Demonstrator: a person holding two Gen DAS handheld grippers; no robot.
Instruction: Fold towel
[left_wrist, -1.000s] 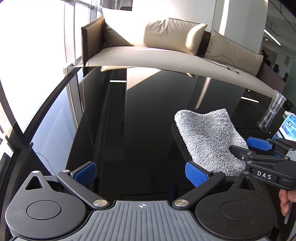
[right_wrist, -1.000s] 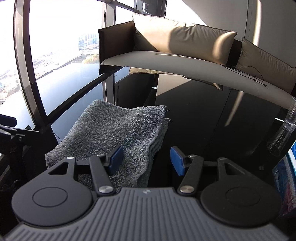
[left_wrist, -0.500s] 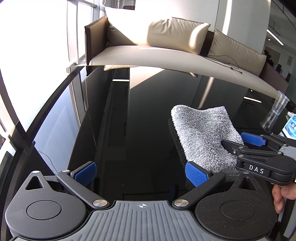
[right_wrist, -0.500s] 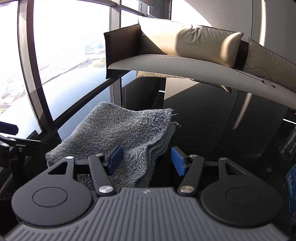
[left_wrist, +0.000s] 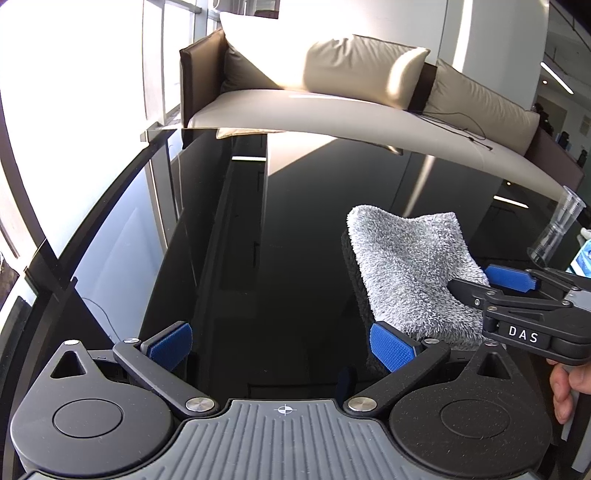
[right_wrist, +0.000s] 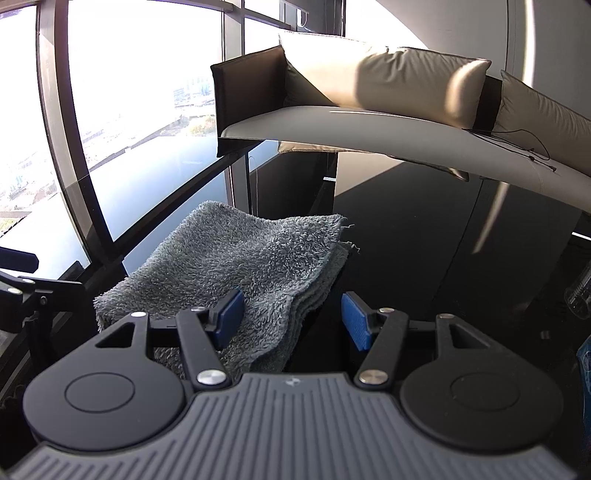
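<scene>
From the left wrist view, the left gripper is hovering with its blue pads spread wide and nothing between them, over the glossy black table. The grey towel, folded into a thick pad, is lying on that table just beyond the right-hand pad. The right gripper is reaching in from the side, the letters "DAS" showing white on its body (the only writing I can read). A clear plastic cup is standing at the far edge; whether it is holding anything I cannot tell.

From the right wrist view, the right gripper is sitting spread, its left pad over the towel, its right pad past the stacked edge. The beige sofa is sitting behind.
</scene>
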